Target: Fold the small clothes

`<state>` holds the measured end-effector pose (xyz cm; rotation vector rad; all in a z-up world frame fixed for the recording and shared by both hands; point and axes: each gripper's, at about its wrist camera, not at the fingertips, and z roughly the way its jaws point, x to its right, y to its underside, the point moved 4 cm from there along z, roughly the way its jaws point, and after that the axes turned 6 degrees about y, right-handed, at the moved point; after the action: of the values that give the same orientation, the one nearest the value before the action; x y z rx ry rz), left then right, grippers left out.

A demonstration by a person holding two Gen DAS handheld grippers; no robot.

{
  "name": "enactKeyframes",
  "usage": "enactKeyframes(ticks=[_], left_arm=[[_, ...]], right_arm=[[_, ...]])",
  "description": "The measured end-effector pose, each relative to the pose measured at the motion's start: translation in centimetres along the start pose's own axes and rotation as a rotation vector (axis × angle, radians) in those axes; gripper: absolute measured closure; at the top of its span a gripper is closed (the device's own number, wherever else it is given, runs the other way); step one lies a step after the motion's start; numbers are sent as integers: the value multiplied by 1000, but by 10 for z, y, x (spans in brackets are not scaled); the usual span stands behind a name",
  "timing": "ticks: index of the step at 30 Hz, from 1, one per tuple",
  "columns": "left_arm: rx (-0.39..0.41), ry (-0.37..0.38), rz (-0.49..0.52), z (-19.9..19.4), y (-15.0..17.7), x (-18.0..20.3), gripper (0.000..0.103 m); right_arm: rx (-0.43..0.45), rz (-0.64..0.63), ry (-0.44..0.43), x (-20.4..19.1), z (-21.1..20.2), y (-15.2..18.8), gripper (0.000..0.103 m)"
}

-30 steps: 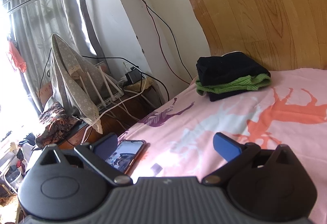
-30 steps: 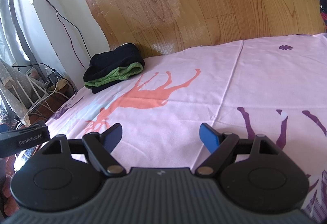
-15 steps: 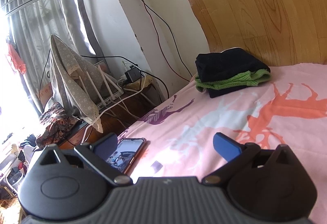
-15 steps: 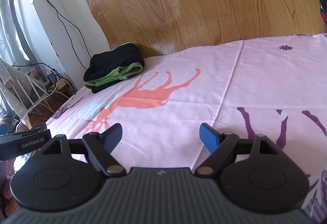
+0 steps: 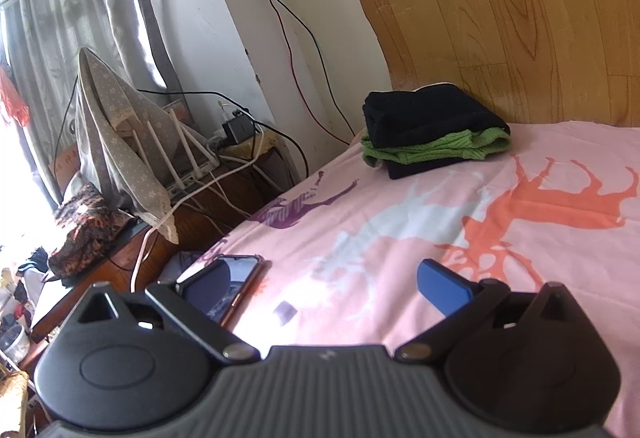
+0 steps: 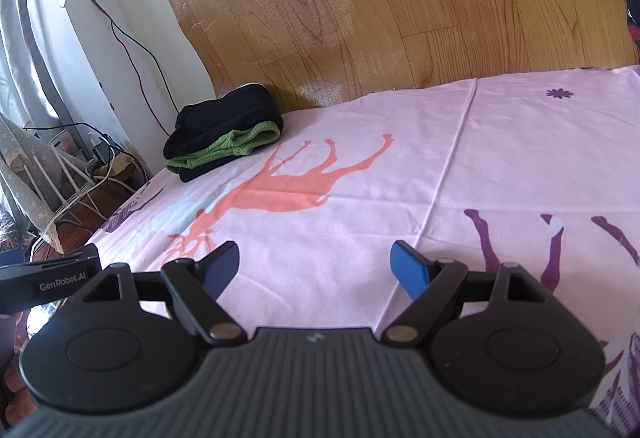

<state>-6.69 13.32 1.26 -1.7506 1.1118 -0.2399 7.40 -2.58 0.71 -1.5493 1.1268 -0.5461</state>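
A stack of folded clothes [image 5: 432, 130], black over green over black, lies at the far left corner of the bed against the wooden headboard; it also shows in the right wrist view [image 6: 224, 136]. My left gripper [image 5: 320, 278] is open and empty, low over the pink sheet [image 5: 400, 230] near the bed's left edge. My right gripper [image 6: 316, 266] is open and empty over the middle of the pink sheet [image 6: 400, 174]. The left gripper's body [image 6: 48, 278] shows at the left edge of the right wrist view.
A phone [image 5: 236, 286] lies on the sheet by the left edge, under my left fingers. Beside the bed stand a wooden side table [image 5: 168, 238] with a router, cables and a cloth-draped item [image 5: 120, 142]. The wooden headboard [image 6: 400, 18] backs the bed.
The left gripper has drifted slightly, so the clothes stack sits a little higher and further left in its view. The right gripper has barely moved. Both stay open.
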Motion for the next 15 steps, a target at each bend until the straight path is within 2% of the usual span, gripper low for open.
enactKeyframes(ticks=[15], left_arm=[[-22, 22, -6, 0, 0, 0, 0]], right_arm=[[0, 0, 0, 0, 0, 0, 18]])
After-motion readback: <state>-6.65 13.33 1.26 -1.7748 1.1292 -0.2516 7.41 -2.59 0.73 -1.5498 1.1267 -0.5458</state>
